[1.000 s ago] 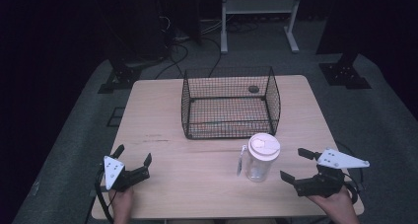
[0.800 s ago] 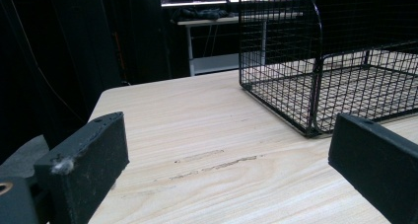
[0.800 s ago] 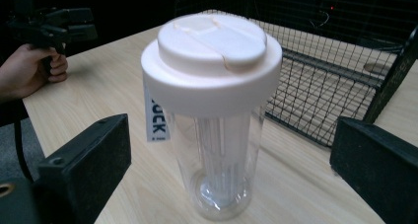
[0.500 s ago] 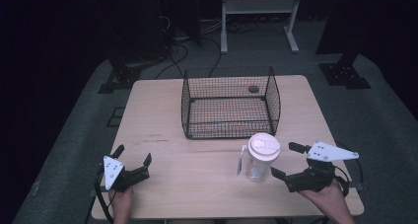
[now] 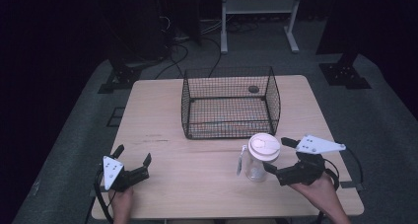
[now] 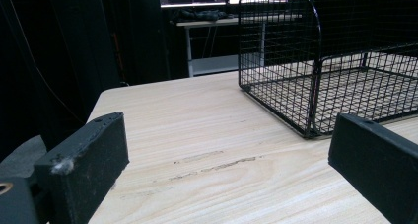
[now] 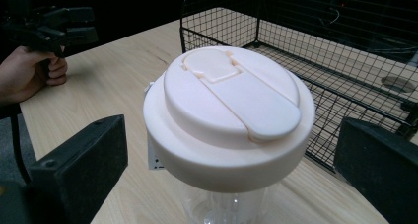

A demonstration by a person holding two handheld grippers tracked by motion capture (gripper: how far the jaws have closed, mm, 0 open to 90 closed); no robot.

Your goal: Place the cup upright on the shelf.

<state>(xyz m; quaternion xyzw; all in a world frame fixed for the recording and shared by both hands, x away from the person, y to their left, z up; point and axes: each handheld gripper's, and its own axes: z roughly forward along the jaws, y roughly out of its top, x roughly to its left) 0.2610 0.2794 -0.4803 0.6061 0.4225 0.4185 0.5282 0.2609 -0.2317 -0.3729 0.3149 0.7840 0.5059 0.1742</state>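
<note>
While the left gripper [image 5: 132, 165] rests near the table's [image 5: 197, 184] front-left corner, its jaws stand spread apart with bare wood between them. A hand [image 5: 121, 204] holds it from the front edge. In the left gripper view the jaws frame light wood grain and a corner of the wire basket [image 6: 345, 86].

The right gripper [image 5: 283, 157] sits toward the front-right corner, jaws wide, one to each side of a clear jar [image 5: 256, 167]. Jaws near the jar; whether they touch it cannot be told. Nothing clamped. A hand [image 5: 320, 189] grips it from behind, a grey three-cornered plate on top.

The jar stands upright on the table, right of centre, near the front half, just in front of the basket's front wall. A round cream lid [image 7: 229, 110] is on it, with a raised flip tab across the top. A pale strap or handle [image 5: 240, 160] hangs at its left side.

The basket is black wire, open on top, centred toward the back edge. A small dark round thing [image 5: 253, 89] lies at its back-right corner; too small to identify.

In the right gripper view, the left gripper and its hand show farther off at upper left.
</note>
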